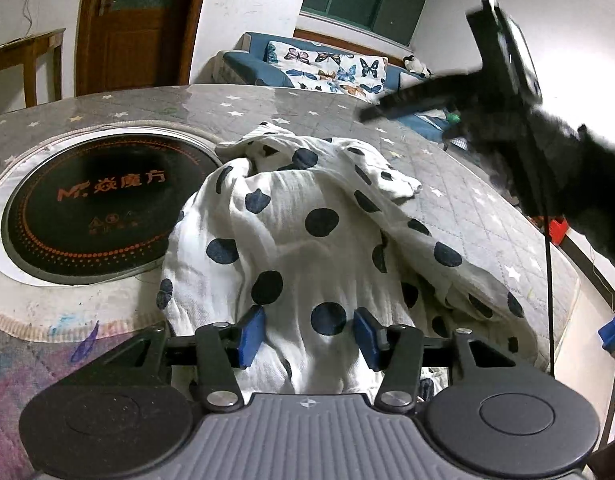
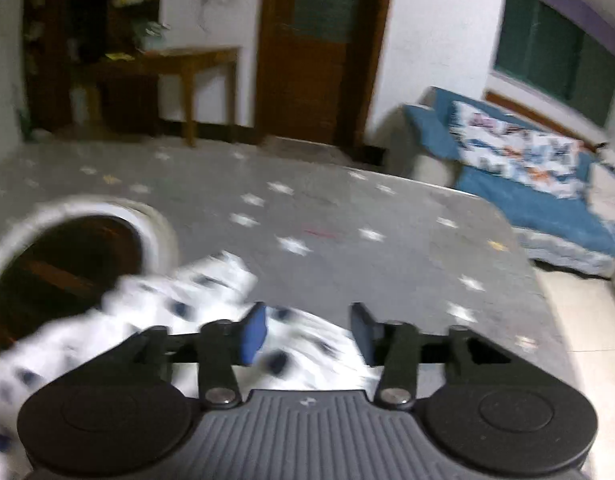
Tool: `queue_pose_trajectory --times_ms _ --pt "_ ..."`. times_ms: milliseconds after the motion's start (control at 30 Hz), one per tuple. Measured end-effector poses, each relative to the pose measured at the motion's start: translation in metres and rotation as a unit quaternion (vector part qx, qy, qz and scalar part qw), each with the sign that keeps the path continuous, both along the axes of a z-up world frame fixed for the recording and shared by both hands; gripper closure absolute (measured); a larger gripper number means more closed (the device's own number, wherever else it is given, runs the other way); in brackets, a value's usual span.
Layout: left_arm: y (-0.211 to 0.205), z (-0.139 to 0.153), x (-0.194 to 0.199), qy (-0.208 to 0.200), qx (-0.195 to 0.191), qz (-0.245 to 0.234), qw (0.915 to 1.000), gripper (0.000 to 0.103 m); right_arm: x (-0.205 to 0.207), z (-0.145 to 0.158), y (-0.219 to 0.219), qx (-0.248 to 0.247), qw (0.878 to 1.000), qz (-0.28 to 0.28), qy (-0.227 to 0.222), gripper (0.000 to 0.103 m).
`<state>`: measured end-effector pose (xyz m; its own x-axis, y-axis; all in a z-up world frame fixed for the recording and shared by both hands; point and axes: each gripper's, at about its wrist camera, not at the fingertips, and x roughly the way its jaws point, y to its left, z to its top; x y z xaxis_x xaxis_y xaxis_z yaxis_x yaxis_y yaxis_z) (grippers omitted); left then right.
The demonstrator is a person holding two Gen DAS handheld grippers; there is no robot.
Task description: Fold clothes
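Covering most of both views, the worktop [image 1: 347, 104] wears a grey star-print quilted cover, with a round black induction hob [image 1: 103, 208] set in at the left. Your white polka-dot garment [image 1: 307, 220] lies crumpled at centre frame, just right of the hob. Your left gripper [image 1: 309, 334] sits released at the bottom, cloth bunched between its blue pads without being pinched. Your right gripper [image 2: 309, 332] is likewise unclenched, above the blurred garment's edge.
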<state>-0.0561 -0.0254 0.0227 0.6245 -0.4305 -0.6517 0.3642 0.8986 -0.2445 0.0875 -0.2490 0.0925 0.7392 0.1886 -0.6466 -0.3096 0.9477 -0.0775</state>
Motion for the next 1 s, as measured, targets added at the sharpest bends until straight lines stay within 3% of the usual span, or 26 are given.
queue_pose_trajectory --times_ms 133,233,367,467,667,900,1000 --pt "-0.002 0.0 0.003 0.0 0.0 0.002 1.0 0.048 0.001 0.003 0.034 0.041 0.997 0.068 0.018 0.037" --pt "-0.001 -0.001 0.003 0.0 -0.002 0.003 1.0 0.048 0.003 -0.008 0.073 0.028 0.992 0.121 0.037 0.036" --pt "0.0 -0.001 0.002 0.001 -0.006 0.002 1.0 0.048 0.001 -0.032 0.101 -0.037 0.987 0.145 0.055 0.035" --pt "0.001 -0.001 -0.001 0.0 -0.008 0.002 1.0 0.048 -0.002 -0.037 0.087 -0.062 0.989 0.128 0.048 0.034" --pt "0.002 -0.002 0.0 -0.004 -0.007 -0.001 1.0 0.048 -0.009 -0.035 0.023 -0.077 0.997 0.016 0.025 0.03" --pt "0.002 -0.004 0.001 -0.007 -0.003 -0.003 1.0 0.048 -0.024 -0.053 -0.048 -0.041 0.994 -0.086 0.051 0.027" --pt "0.002 -0.004 0.002 -0.007 -0.002 -0.003 1.0 0.048 -0.034 -0.049 -0.063 -0.01 0.993 -0.107 0.041 0.026"
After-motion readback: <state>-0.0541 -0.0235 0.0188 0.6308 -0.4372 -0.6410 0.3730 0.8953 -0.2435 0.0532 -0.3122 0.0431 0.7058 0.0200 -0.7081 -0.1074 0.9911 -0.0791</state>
